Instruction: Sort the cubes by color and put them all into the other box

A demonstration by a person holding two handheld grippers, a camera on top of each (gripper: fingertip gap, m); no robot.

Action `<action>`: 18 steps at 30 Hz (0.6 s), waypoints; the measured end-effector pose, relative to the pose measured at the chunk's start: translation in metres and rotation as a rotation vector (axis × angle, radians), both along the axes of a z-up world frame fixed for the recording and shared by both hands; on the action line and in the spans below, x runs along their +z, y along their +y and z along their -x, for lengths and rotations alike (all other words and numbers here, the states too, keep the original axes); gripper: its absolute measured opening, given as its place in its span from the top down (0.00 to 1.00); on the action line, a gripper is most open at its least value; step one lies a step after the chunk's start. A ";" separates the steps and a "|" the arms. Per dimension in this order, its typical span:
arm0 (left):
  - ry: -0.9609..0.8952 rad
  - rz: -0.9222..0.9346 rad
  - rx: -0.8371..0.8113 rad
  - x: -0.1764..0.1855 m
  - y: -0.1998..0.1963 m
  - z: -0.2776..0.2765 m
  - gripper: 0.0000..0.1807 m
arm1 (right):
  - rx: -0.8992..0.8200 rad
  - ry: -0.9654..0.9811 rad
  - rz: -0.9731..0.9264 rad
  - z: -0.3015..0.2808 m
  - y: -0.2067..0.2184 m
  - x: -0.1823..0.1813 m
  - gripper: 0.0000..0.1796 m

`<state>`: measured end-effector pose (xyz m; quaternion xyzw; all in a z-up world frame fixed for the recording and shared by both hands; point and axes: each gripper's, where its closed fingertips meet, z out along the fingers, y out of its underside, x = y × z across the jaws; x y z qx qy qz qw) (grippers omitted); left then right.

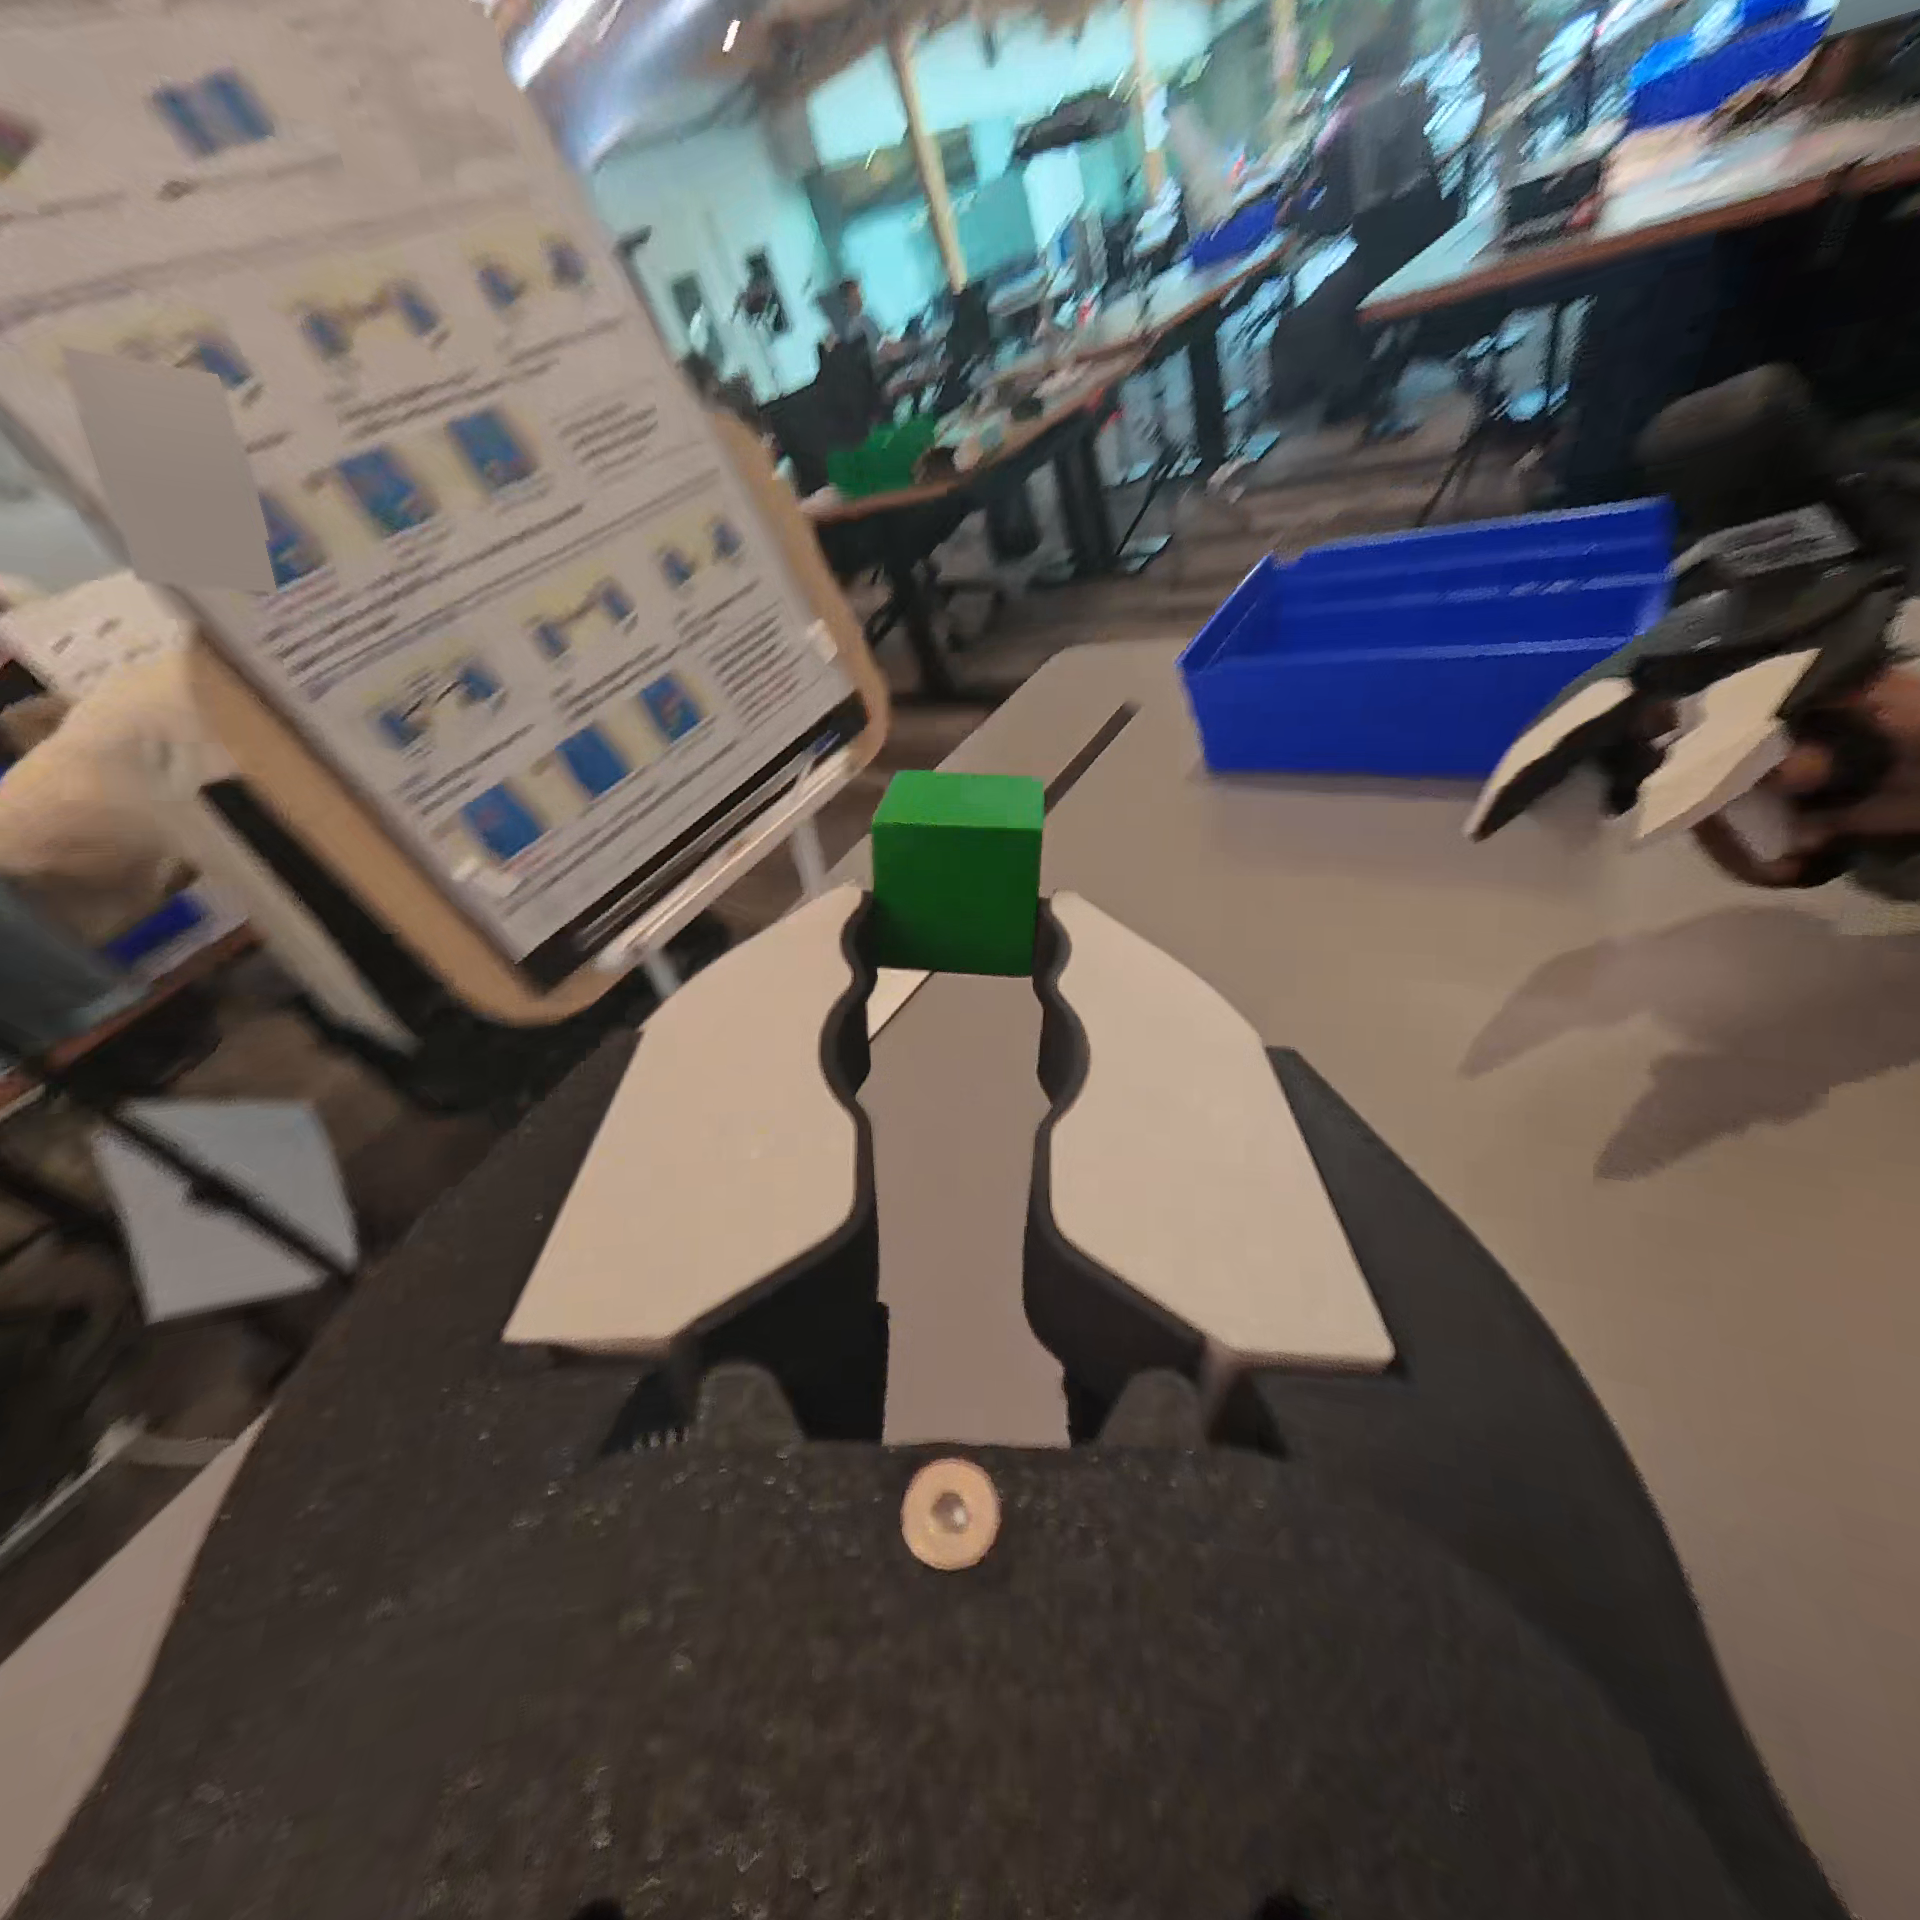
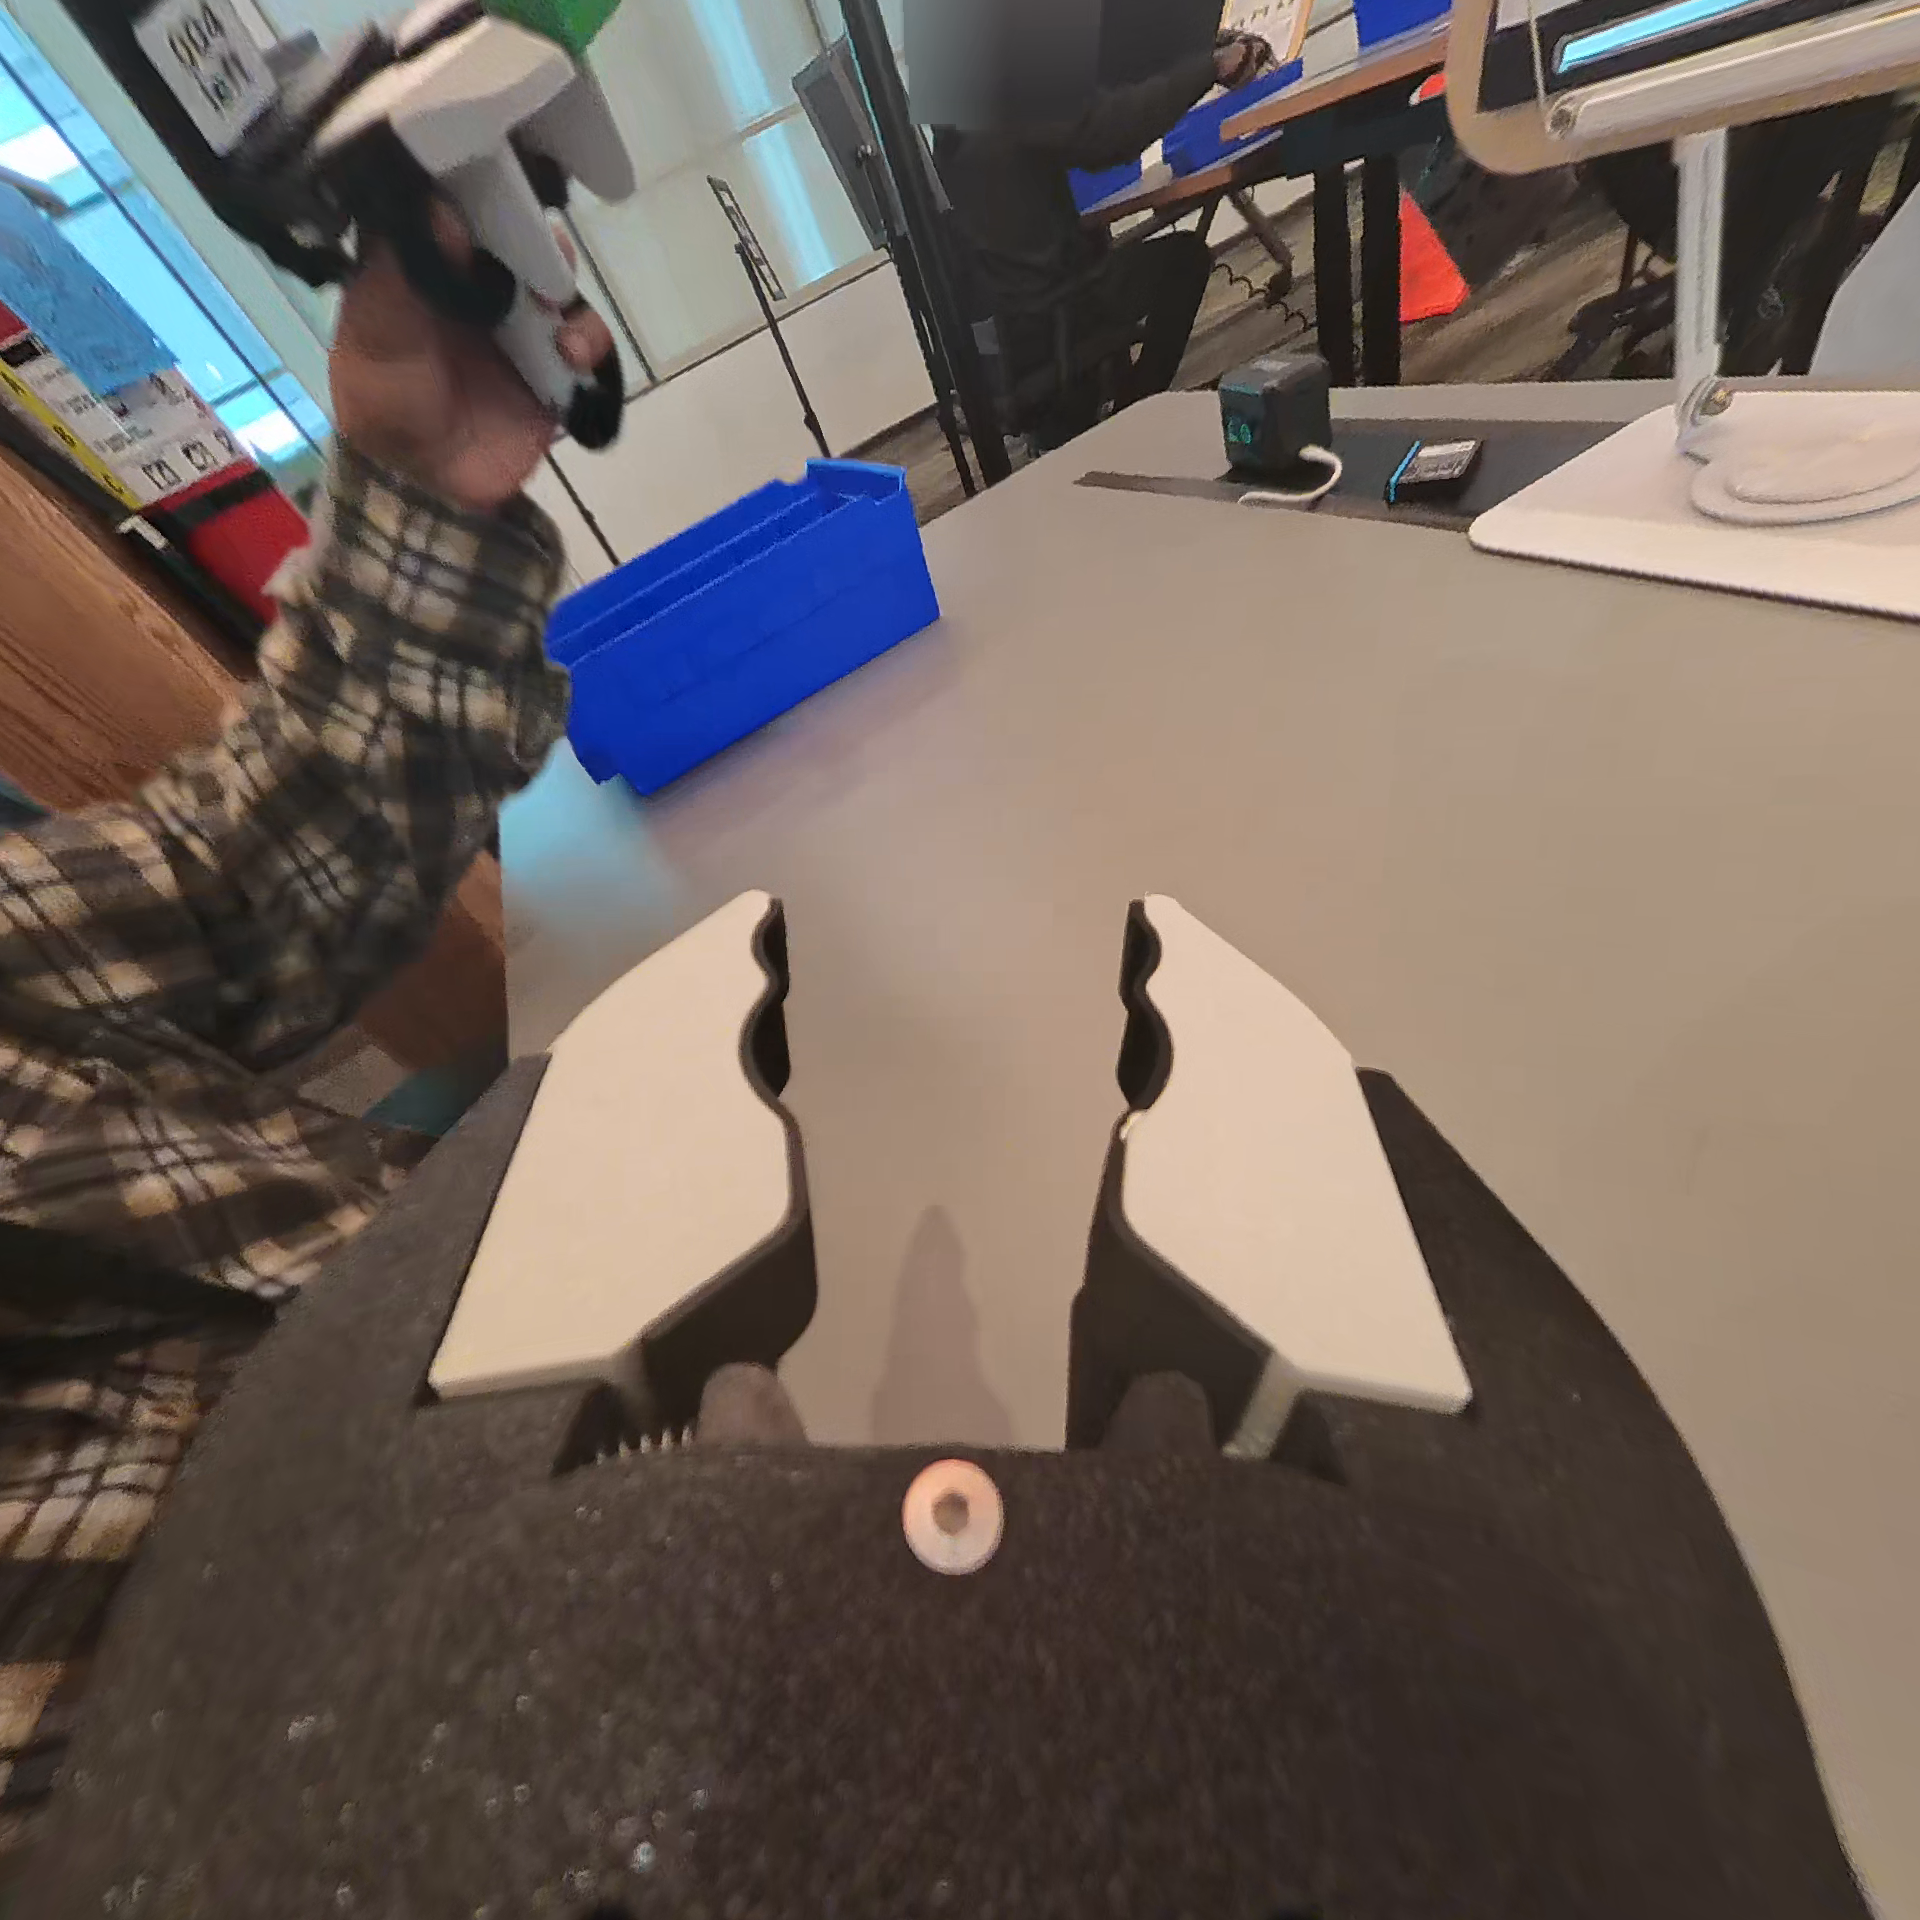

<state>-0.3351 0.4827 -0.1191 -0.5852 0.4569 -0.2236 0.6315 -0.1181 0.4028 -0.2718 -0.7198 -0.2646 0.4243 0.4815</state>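
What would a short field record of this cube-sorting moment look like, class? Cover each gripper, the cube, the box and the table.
left gripper: shut on green cube, raised above the table
green cube: clamped at the fingertips
right gripper: open, holding nothing, over bare table
blue box: on grey table; contents not visible
grey table: no loose cubes visible

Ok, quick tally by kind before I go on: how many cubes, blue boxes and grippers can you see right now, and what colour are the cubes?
Green cube: 1, held between the fingers of the left gripper
Blue box on the grey table: 1
Grippers: 2, the left and the right gripper, which is open and empty
Total: 4
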 end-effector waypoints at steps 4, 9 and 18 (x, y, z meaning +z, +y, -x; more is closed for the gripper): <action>-0.154 -0.085 -0.211 -0.010 -0.019 -0.069 0.84 | 0.005 0.049 0.050 -0.003 0.015 0.028 0.63; -0.261 -0.123 -0.386 -0.041 -0.037 -0.121 0.84 | 0.158 0.340 0.255 0.021 0.027 0.074 0.63; -0.186 -0.189 -0.421 -0.077 -0.052 -0.136 0.84 | 0.393 0.554 0.592 0.079 0.030 0.081 0.65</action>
